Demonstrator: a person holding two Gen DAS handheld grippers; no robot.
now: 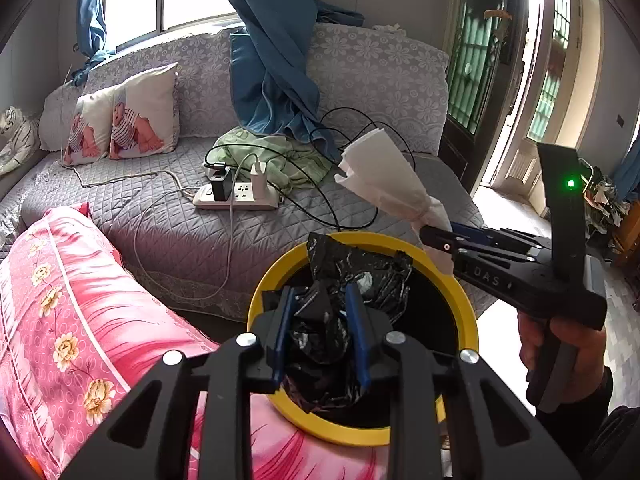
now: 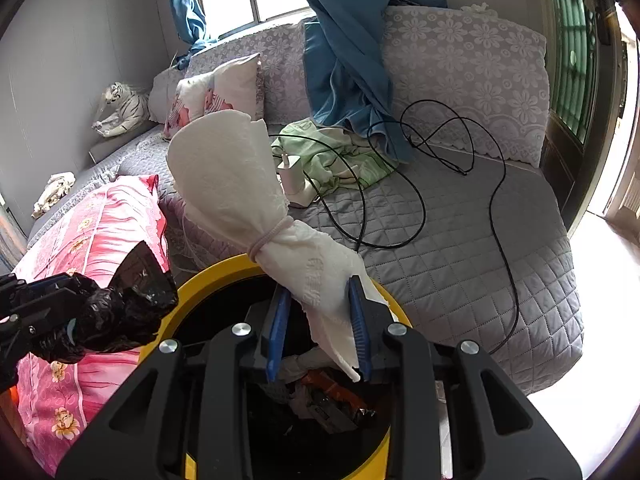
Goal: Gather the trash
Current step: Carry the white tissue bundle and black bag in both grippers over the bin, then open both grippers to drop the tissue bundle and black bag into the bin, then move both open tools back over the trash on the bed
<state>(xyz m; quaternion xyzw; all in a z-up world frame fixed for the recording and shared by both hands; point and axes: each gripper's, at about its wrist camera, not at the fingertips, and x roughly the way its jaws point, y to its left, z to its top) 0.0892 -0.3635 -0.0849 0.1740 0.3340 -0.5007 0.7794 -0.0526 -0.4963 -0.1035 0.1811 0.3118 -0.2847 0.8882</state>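
A yellow-rimmed bin [image 1: 466, 304] with a dark inside stands by the bed; in the right wrist view its rim [image 2: 200, 280] shows with wrappers [image 2: 328, 400] at the bottom. My left gripper [image 1: 320, 320] is shut on a crumpled black plastic bag [image 1: 360, 276], held over the bin mouth; the bag also shows in the right wrist view [image 2: 116, 312]. My right gripper [image 2: 320, 328] is shut on a white paper bundle [image 2: 240, 184] tied with a band, held above the bin; it also shows in the left wrist view [image 1: 384, 176].
A grey quilted bed [image 2: 460, 240] holds a power strip [image 1: 236, 196] with chargers, black cables [image 2: 496, 216], a green cloth [image 2: 336, 156], a blue curtain [image 1: 276, 76] and cushions [image 1: 124, 120]. A pink floral pillow [image 1: 76, 308] lies left of the bin. A door [image 1: 476, 52] stands at the right.
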